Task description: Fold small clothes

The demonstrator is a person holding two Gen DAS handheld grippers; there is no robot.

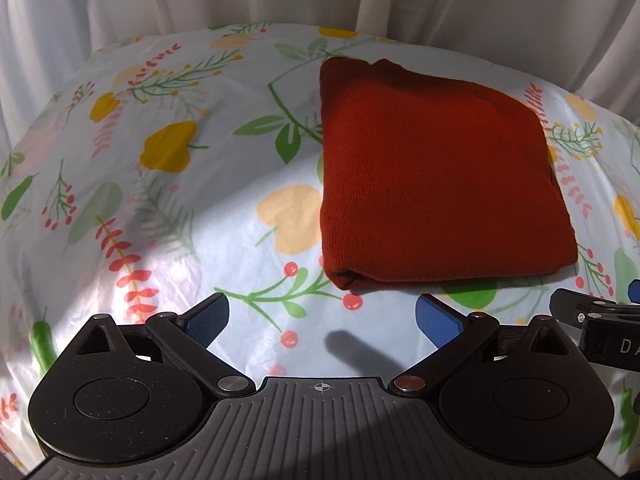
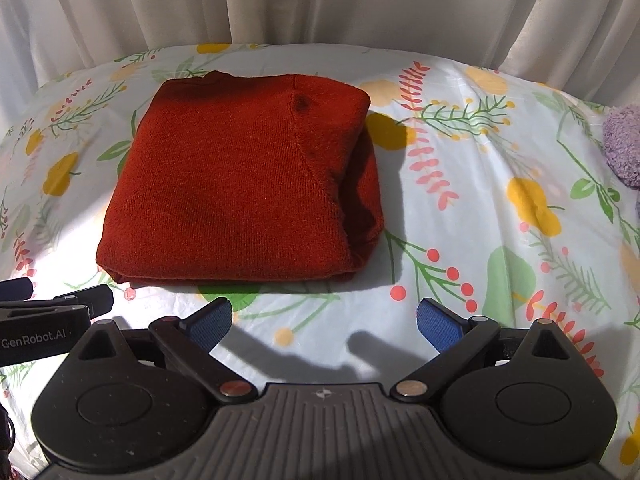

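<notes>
A rust-red knitted garment, folded into a thick, roughly square bundle, lies flat on a white plastic tablecloth printed with yellow fruit, green leaves and red berries. In the right wrist view the bundle sits left of centre, its folded edge nearest the camera and its layered side to the right. In the left wrist view it sits right of centre.

Both grippers hang just short of the garment's near edge, touching nothing. The left gripper has its 2 blue-padded fingers spread wide with only tablecloth between them. The right gripper is likewise fully spread and empty.

A fuzzy lilac fabric item lies at the right edge of the tablecloth, well apart from the garment. White pleated curtains hang behind.
</notes>
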